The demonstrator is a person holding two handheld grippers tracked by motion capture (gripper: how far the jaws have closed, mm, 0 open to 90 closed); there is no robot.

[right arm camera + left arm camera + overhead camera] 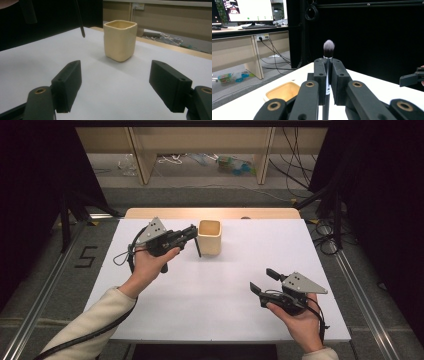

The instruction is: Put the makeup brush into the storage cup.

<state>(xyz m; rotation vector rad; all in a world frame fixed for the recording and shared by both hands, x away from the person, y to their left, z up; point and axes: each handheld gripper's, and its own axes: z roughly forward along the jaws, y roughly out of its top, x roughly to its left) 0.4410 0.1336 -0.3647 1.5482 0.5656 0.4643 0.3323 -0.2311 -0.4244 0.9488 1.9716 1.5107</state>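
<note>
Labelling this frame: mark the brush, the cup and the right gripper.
brush (328, 48), left gripper view, on its bristle tip.
cup (120, 41), right gripper view, on its front wall.
right gripper (262, 280), high view, between its fingertips.

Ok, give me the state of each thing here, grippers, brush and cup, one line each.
left gripper: shut on the makeup brush, held above the table.
makeup brush: clamped between the jaws, bristles up, handle end hanging beside the cup.
cup: upright on the table, open top; nothing visible inside.
right gripper: open, nothing between its jaws.

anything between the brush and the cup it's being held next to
Nothing visible. The left gripper holds the brush by its handle just beside the open cup, and the table between them is bare.
</note>
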